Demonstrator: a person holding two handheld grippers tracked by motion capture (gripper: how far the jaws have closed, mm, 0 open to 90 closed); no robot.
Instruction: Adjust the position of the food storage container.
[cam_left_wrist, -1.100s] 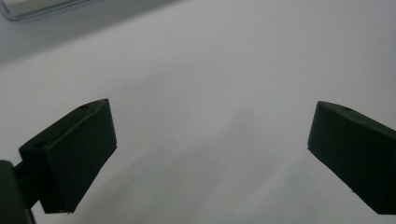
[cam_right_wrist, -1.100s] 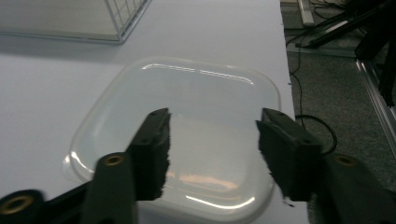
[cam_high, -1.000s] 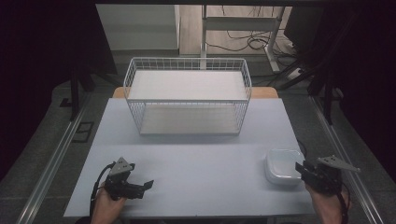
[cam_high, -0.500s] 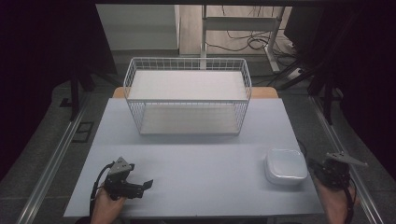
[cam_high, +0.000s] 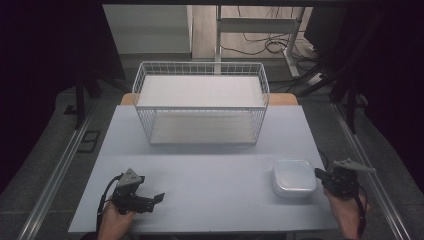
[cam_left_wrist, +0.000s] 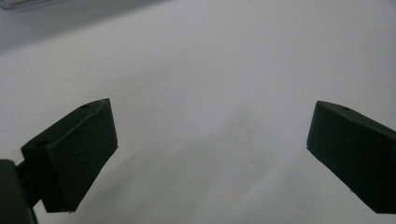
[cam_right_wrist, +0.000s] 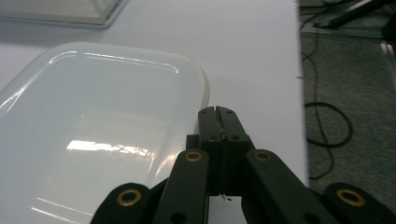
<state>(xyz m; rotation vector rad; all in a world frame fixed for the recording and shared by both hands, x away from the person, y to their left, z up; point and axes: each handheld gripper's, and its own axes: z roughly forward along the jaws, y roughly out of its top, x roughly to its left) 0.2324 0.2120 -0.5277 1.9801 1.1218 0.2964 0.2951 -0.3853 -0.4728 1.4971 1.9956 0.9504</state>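
Note:
A white, rounded-square container (cam_high: 294, 177) lies flat on the pale table (cam_high: 210, 165) at the front right. My right gripper (cam_high: 321, 175) sits just right of it, jaws pressed together with nothing between them. In the right gripper view the shut tips (cam_right_wrist: 218, 112) rest beside the container's glossy lid (cam_right_wrist: 93, 130), at its near right corner. My left gripper (cam_high: 158, 199) is low over the front left of the table, pointing right. Its jaws (cam_left_wrist: 210, 140) stand wide apart over bare table.
A white wire basket (cam_high: 200, 107) with a flat white floor stands at the back middle of the table. The table's right edge (cam_right_wrist: 299, 70) runs close to my right gripper, with grey floor and cables (cam_right_wrist: 327, 140) beyond it.
The right gripper's jaws have closed beside the container, and the hand has shifted only slightly. The left gripper has stayed where it was.

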